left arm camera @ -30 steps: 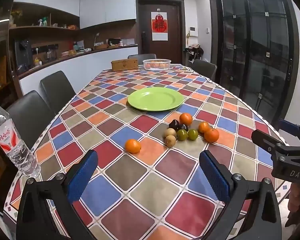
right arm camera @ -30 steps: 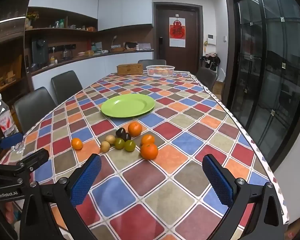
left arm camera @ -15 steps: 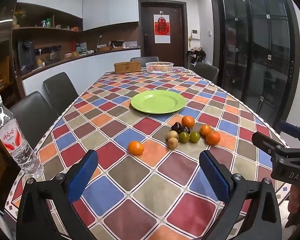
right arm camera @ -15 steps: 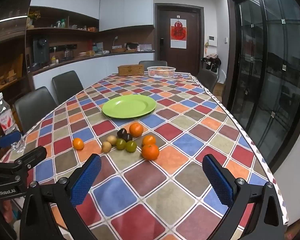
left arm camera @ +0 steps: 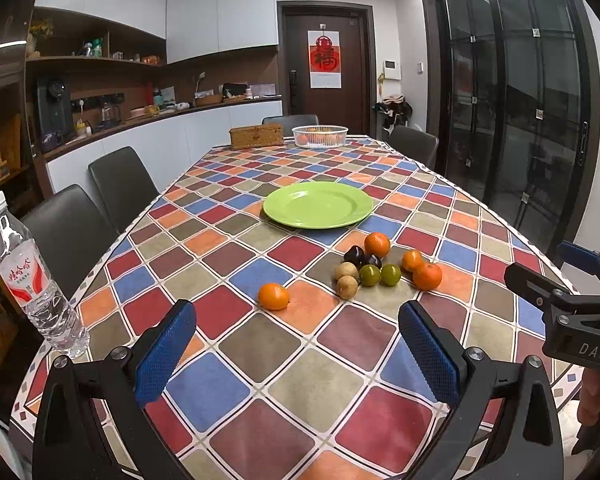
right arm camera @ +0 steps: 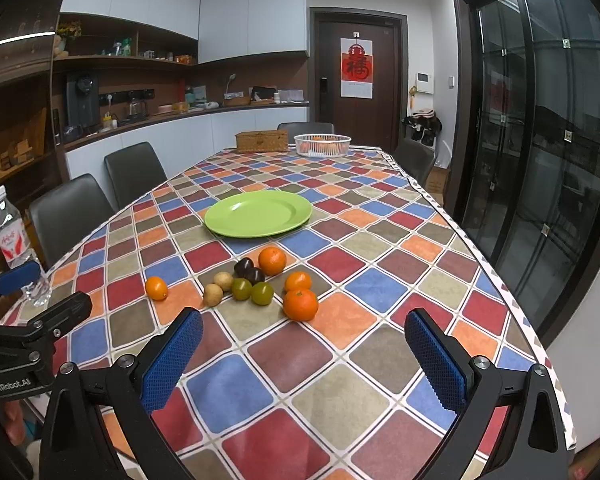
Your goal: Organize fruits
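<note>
A green plate (left arm camera: 318, 204) lies empty mid-table; it also shows in the right wrist view (right arm camera: 258, 213). In front of it sits a cluster of fruit: oranges (left arm camera: 427, 275), two green fruits (left arm camera: 370, 275), two tan fruits (left arm camera: 346, 286) and dark plums (left arm camera: 354, 255). One orange (left arm camera: 274, 296) lies apart to the left, and shows in the right wrist view too (right arm camera: 156, 288). The biggest orange (right arm camera: 300, 304) is nearest my right gripper. My left gripper (left arm camera: 296, 354) and right gripper (right arm camera: 304, 360) are both open and empty, above the table's near end.
A water bottle (left arm camera: 30, 280) stands at the table's near left corner. A white basket (left arm camera: 319, 136) and a wicker box (left arm camera: 256, 136) stand at the far end. Dark chairs (left arm camera: 62, 236) line the left side. The table edge (right arm camera: 500, 284) runs along the right.
Both views have tilted up slightly and drawn back a little; the fruit sits lower-centre as before. Both grippers stay open. No fruit has moved.
</note>
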{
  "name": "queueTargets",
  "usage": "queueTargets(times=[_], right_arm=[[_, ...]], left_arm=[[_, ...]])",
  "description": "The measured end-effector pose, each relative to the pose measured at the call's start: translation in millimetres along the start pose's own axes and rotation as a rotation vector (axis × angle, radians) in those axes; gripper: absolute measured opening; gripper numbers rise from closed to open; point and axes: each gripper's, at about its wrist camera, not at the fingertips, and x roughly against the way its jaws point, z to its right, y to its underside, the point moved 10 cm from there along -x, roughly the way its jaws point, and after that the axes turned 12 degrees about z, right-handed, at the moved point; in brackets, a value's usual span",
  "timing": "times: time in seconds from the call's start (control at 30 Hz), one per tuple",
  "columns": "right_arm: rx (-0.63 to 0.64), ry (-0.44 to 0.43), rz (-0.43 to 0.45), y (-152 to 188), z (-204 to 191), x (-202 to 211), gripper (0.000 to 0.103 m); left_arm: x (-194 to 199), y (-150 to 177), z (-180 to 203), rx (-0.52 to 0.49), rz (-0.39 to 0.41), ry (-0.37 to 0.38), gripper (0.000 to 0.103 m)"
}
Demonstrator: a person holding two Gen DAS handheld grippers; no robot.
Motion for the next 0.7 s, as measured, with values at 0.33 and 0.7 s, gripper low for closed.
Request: queueTargets(times=[0.33, 0.7], right_arm=[[0.002, -0.001, 0.003, -3.7, -0.6, 1.5, 0.102], [0.002, -0.001, 0.005, -3.2, -0.9, 1.6, 0.102]], left_arm=[[0.9, -1.1, -0.1, -0.003, 0.002, -0.002, 0.103], [1.2, -0.2, 0.3, -0.001, 0.002, -0.001, 0.103]])
